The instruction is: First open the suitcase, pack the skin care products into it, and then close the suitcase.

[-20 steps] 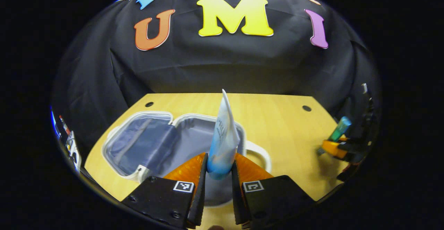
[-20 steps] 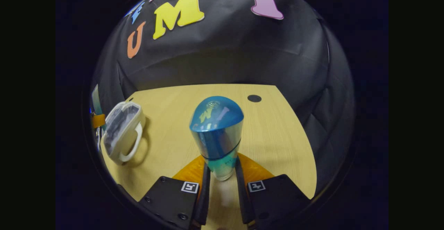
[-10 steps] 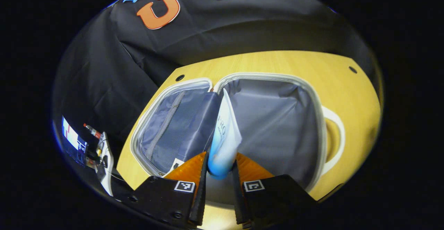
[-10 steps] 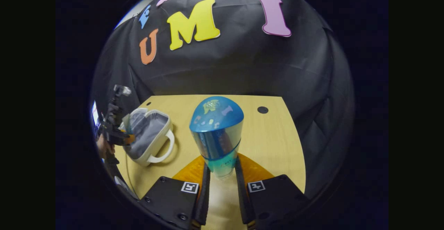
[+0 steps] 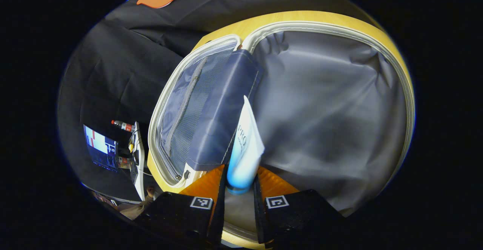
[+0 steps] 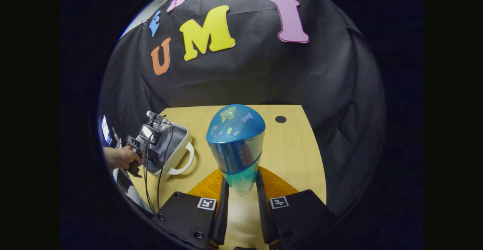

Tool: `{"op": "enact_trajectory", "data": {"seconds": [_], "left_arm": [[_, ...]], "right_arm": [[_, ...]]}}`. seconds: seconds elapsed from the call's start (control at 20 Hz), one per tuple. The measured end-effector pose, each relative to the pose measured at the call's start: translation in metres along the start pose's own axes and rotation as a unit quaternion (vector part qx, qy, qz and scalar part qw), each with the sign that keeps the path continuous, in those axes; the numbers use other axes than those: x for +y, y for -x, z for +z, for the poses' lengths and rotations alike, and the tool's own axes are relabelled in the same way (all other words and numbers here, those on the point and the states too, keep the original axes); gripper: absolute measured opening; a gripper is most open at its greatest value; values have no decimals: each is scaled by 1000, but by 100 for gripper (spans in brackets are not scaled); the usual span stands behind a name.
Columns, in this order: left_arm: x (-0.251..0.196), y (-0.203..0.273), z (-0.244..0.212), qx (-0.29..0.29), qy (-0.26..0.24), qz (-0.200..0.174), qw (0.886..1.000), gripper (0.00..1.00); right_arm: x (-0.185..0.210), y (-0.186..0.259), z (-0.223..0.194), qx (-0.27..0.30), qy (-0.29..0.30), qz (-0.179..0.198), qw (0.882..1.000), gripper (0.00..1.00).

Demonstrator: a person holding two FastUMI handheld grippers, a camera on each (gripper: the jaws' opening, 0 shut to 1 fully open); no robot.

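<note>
The suitcase [image 5: 332,103] lies open on the table [image 6: 298,148], nothing visibly packed yet: the left gripper [image 5: 240,182], clenched on a tube [image 5: 245,148], hangs over its lining, while the right gripper [image 6: 241,189] grips a bottle [image 6: 236,144] well apart; closing remains.

Pale yellow wood-grain tabletop [image 6: 298,155] with a round black hole [image 6: 280,119] near its far edge, creased black cloth wall [image 6: 264,69] hung close behind and around it, dim surroundings, and a small lit screen [image 5: 100,147] glowing low at the left side.
</note>
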State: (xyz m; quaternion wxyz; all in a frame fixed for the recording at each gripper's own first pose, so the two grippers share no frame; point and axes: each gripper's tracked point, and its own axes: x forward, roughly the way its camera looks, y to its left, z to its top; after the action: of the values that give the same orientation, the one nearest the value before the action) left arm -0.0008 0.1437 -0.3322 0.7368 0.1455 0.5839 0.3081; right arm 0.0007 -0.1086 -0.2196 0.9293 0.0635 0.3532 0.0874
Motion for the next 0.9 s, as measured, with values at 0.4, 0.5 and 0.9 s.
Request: {"op": "enact_trajectory", "data": {"seconds": [0.4, 0.5, 0.9], "left_arm": [[-5, -3, -1, 31, -7, -9, 999, 43], [-7, -2, 1, 24, -5, -27, 999, 52], [-6, 39, 13, -69, 60, -156, 983, 99]], "right_arm": [[24, 18, 17, -24, 26, 22, 999, 34], [43, 19, 19, -26, 44, 42, 998, 35], [168, -3, 23, 0, 73, 141, 987, 34]]}}
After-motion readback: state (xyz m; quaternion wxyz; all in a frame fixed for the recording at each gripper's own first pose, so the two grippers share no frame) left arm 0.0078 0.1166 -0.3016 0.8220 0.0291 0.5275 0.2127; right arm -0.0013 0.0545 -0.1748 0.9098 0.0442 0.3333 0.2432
